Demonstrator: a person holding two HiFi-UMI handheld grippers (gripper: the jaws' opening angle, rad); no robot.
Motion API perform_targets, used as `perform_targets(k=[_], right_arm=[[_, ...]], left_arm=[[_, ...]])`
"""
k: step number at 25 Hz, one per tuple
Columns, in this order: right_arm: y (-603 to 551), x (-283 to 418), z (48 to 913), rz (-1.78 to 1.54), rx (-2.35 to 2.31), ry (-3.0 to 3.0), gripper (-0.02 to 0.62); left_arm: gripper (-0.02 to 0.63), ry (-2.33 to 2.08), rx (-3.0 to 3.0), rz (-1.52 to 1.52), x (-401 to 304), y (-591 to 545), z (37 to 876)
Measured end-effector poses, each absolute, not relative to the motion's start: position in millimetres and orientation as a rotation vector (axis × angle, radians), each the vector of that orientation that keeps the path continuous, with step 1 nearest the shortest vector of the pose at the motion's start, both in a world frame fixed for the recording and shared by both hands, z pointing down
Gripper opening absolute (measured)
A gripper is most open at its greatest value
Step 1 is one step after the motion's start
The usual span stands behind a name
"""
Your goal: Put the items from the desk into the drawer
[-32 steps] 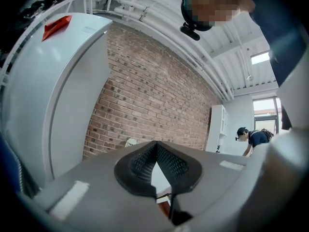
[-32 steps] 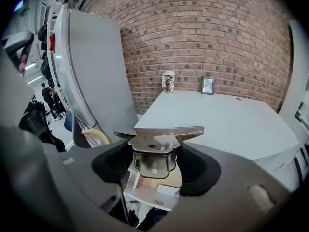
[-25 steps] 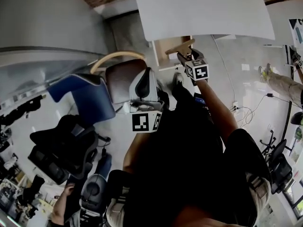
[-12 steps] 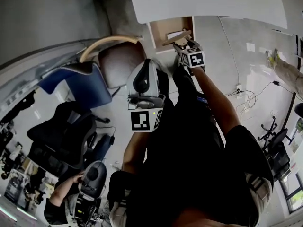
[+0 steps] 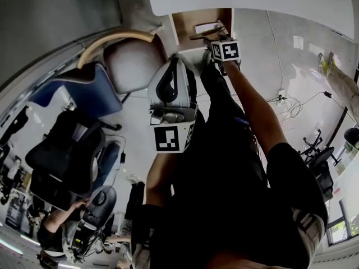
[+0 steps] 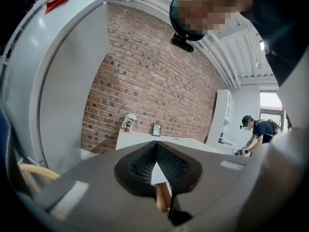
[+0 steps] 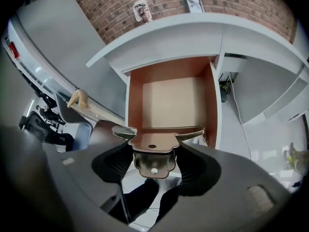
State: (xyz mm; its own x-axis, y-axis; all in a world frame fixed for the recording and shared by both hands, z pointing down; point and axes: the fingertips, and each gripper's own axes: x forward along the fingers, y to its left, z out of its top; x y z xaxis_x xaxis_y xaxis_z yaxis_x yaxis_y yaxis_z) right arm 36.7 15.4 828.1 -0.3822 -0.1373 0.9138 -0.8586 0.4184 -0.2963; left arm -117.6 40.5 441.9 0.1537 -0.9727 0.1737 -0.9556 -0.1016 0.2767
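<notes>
Right gripper view gives us the clearest reading. The white desk (image 7: 159, 37) spans the upper frame. The open drawer (image 7: 134, 100) projects from under the desk's front edge, and nothing lies on the drawer's floor. The right gripper (image 7: 155, 153) is clamped on the narrow shank of a flat metal plate (image 7: 159, 133), whose broad winged end lines up across the drawer's front edge. In the head view the plate also sits at that front edge, toward the drawer's right front corner. We cannot tell whether it is past the front wall. The left gripper (image 6: 156, 146) has its jaws together on nothing and points at the brick wall (image 6: 145, 81), away from the drawer.

We judge the following faults possible:
- The desk's front edge overhangs the drawer, so a steep approach could knock the gripper against it.
- The winged end could catch on the drawer's front wall if it is lowered short of that wall.
- A release short of the front edge would send the plate to the floor (image 7: 270, 129).
- The shank looks thin and smooth, so the plate could pivot or slip between the pads.
</notes>
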Motion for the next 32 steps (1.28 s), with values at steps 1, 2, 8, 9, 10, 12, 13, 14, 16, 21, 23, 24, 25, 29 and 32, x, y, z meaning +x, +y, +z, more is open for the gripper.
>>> perform_targets(k=[1, 2, 8, 9, 10, 12, 13, 14, 16, 21, 23, 24, 25, 29, 32], right_arm=[[13.6, 39.3, 833.8, 1.044, 0.858, -1.779, 0.283], [12.0, 41.0, 839.7, 1.058, 0.856, -1.764, 0.282], [16.4, 46.3, 878.1, 1.134, 0.81, -1.649, 0.282], [16.6, 46.8, 883.7, 1.137, 0.806, -1.631, 0.282], [16.1, 47.5, 889.6, 1.14, 0.803, -1.613, 0.284], [11.4, 50.4, 899.8, 1.145, 0.804, -1.584, 0.284], [8.2, 52.1, 902.6, 1.148, 0.807, -1.573, 0.284], [5.6, 53.6, 903.7, 1.15, 0.81, -1.563, 0.284], [1.9, 54.6, 904.2, 1.15, 0.805, -1.539, 0.284], [-7.5, 49.5, 911.9, 1.132, 0.777, -1.481, 0.284], [-10.3, 42.7, 909.7, 1.119, 0.758, -1.471, 0.284], [-11.7, 40.1, 909.2, 1.111, 0.75, -1.47, 0.284], [-12.8, 39.3, 910.0, 1.103, 0.744, -1.469, 0.284], [-13.3, 44.1, 926.4, 1.088, 0.737, -1.454, 0.284], [-13.6, 46.6, 943.0, 1.085, 0.746, -1.435, 0.284]], left_arm=[[0.012, -1.855, 2.108, -0.071, -115.8, 36.9, 445.3], [0.012, -1.857, 2.102, -0.069, -114.9, 33.4, 448.9], [0.012, -1.857, 2.069, -0.046, -111.5, 21.2, 473.3], [0.012, -1.855, 2.068, -0.042, -111.4, 19.6, 476.9], [0.012, -1.851, 2.067, -0.035, -111.3, 17.6, 480.9], [0.012, -1.842, 2.066, -0.024, -109.9, 12.2, 488.4], [0.012, -1.838, 2.065, -0.021, -108.7, 9.9, 490.3], [0.012, -1.832, 2.065, -0.02, -107.6, 8.6, 490.7], [0.012, -1.821, 2.058, -0.019, -106.1, 8.8, 490.0], [0.012, -1.81, 2.051, 0.0, -108.8, 10.4, 494.6], [0.012, -1.812, 2.044, 0.001, -113.0, 11.2, 492.3], [0.012, -1.814, 2.042, 0.001, -114.1, 11.5, 491.4], [0.012, -1.816, 2.039, 0.001, -113.8, 11.6, 491.7], [0.012, -1.811, 2.024, 0.004, -110.8, 9.4, 503.7], [0.012, -1.807, 2.01, 0.012, -116.7, 6.4, 517.2]])
